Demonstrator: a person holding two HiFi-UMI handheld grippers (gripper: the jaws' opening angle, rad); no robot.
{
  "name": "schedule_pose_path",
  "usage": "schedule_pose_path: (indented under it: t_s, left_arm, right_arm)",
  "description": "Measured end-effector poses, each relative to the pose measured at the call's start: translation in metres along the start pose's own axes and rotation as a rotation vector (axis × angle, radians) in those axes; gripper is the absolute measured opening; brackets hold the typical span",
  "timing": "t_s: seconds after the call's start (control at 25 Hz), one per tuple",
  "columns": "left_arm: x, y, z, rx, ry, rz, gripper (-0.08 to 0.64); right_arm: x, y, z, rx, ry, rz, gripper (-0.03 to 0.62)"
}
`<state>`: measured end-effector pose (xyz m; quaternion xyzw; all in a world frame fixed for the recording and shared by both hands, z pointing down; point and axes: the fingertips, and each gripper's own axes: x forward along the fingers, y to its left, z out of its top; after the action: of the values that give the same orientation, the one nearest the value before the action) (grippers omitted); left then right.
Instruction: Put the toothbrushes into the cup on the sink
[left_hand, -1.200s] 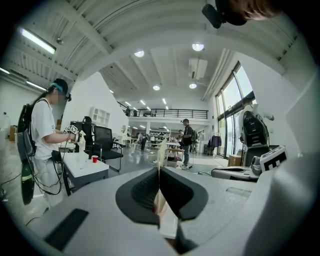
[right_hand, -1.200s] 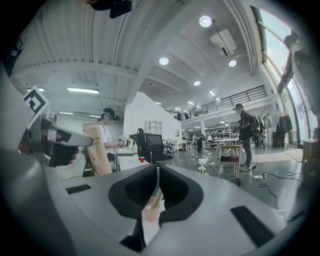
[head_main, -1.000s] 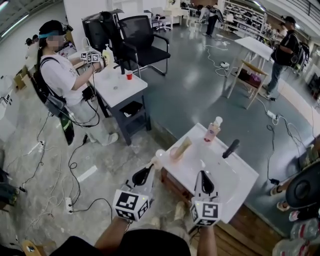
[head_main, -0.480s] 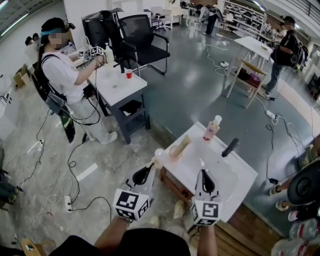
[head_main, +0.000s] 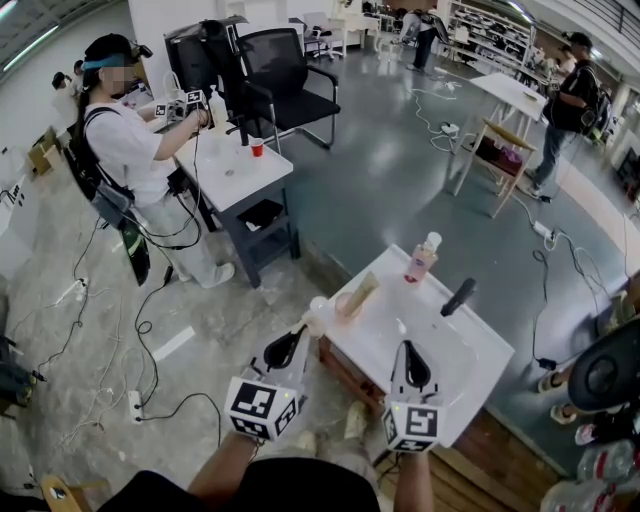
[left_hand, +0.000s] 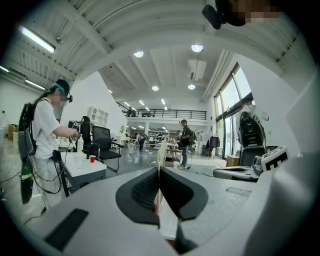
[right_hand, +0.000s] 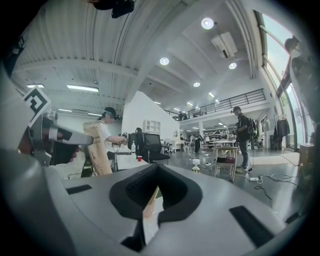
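Observation:
A white sink (head_main: 455, 365) lies in front of me with a black tap (head_main: 459, 296). At its left corner a tan toothbrush box (head_main: 362, 293) leans by a small clear cup (head_main: 345, 306); whether it stands inside I cannot tell. My left gripper (head_main: 301, 331) hovers just left of that corner, shut on a thin cream toothbrush pack (left_hand: 161, 160) seen edge-on, its pale end (head_main: 318, 312) poking out. My right gripper (head_main: 404, 346) is over the basin's near side, shut on a slim tan toothbrush (right_hand: 149, 201). The right gripper view shows the tan box (right_hand: 98, 149) beside the left gripper.
A pink bottle with a white cap (head_main: 423, 258) stands at the sink's far edge. A person (head_main: 125, 150) works with grippers at a white table (head_main: 235, 175) beyond; an office chair (head_main: 285, 90) stands behind it. Cables (head_main: 150, 330) cross the floor on the left.
Both my grippers keep their places and their grips. The person at the far table has shifted their hands slightly.

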<state>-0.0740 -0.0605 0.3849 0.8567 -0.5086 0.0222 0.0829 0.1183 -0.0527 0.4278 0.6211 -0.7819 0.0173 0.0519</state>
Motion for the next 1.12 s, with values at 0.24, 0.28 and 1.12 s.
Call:
schedule_pose_path:
  t_s: [0.24,0.28,1.12]
  left_arm:
    - [0.017,-0.002,0.002,0.004,0.002,0.003,0.003]
    - [0.02,-0.002,0.003,0.004,0.001,0.003,0.003]
    - [0.115,0.012,-0.023,-0.029,0.055,0.024,0.003]
  right_arm:
    - [0.008,-0.013,-0.002,0.006,0.004,-0.001,0.0]
    - [0.01,-0.014,-0.002,0.008,0.005,0.001,0.0]
    - [0.062,-0.053,-0.029,0.047,0.07,0.011,0.0]
